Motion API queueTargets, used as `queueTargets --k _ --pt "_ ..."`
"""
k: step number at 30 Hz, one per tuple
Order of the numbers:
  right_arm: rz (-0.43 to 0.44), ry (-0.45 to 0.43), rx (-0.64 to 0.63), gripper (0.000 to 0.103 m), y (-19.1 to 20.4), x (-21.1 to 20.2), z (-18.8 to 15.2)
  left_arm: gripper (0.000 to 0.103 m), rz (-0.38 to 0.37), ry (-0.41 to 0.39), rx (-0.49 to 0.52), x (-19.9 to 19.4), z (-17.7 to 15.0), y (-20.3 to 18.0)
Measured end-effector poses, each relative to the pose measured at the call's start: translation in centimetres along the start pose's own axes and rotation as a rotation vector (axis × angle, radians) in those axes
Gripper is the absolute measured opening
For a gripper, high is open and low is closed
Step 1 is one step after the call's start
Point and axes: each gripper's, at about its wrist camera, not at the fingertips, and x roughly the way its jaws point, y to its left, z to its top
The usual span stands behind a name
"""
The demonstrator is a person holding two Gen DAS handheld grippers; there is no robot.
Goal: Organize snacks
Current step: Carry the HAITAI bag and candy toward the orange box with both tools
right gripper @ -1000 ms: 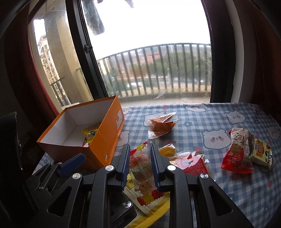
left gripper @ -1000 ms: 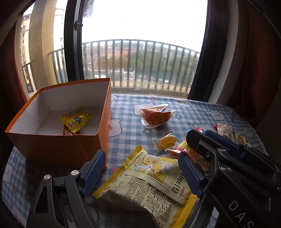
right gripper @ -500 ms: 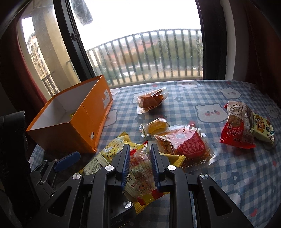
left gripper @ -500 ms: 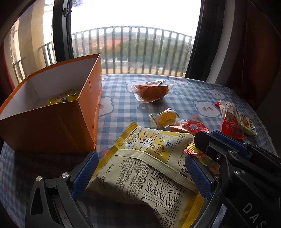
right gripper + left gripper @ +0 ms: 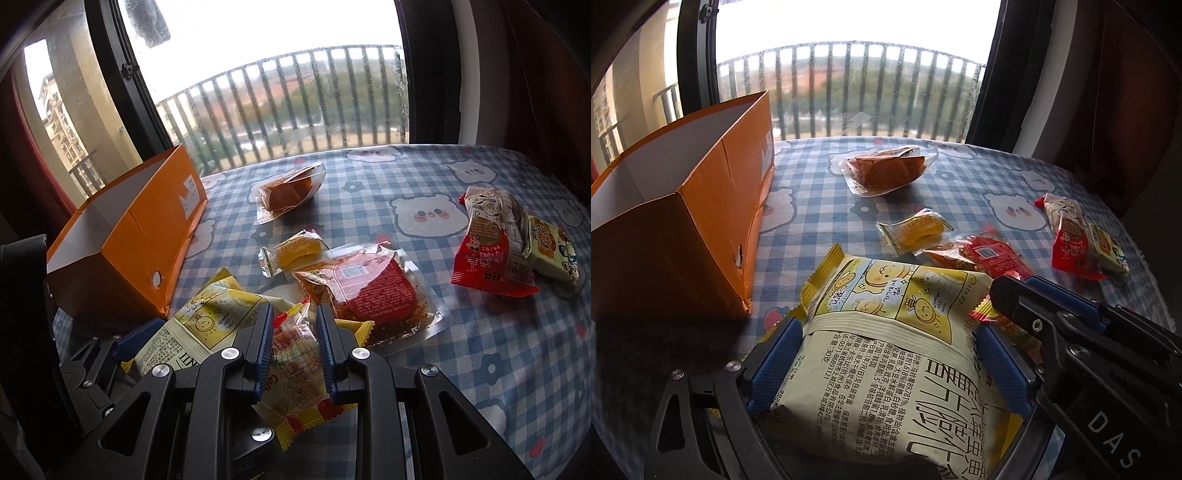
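Note:
A big yellow chip bag (image 5: 886, 369) lies on the checked tablecloth (image 5: 812, 192) just right of the orange box (image 5: 683, 229). My left gripper (image 5: 886, 328) straddles it. The jaws are closing, and the blue pads (image 5: 775, 365) touch both sides of the bag. My right gripper (image 5: 295, 314) is shut on a small red-and-yellow snack packet (image 5: 295, 354), held low over the chip bag's (image 5: 207, 317) right edge. In the left wrist view the right gripper (image 5: 1034, 310) shows beside the bag.
Loose on the cloth are a brown cake pack (image 5: 288, 192), a small yellow pack (image 5: 295, 251), a red sealed pack (image 5: 369, 291), a red-and-white packet (image 5: 487, 240) and a green-yellow one (image 5: 550, 251). A window with a railing lies behind. Dark curtains hang at the right.
Both grippers have sunk toward the table. The left jaws, which stood clear of the chip bag, now flank and touch it. The right gripper keeps its packet.

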Motion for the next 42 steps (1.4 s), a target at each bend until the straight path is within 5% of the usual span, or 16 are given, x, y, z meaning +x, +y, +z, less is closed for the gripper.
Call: queueTargets --k 6,15,42 --pt "0.010 0.003 0.010 0.026 -0.3 0.4 -0.1 0.073 -0.006 -0.025 0.023 -0.7 -0.2 -0.8" --pt "0.027 -0.021 0.013 0.027 -0.4 -0.5 0.1 0.058 -0.013 -0.060 0.024 -2.0 0.1 -1.8" --pt "0.084 -0.153 -0.053 0.027 2.8 -5.4 4.5 0.036 -0.020 -0.197 -0.007 -7.7 3.8 -1.4"
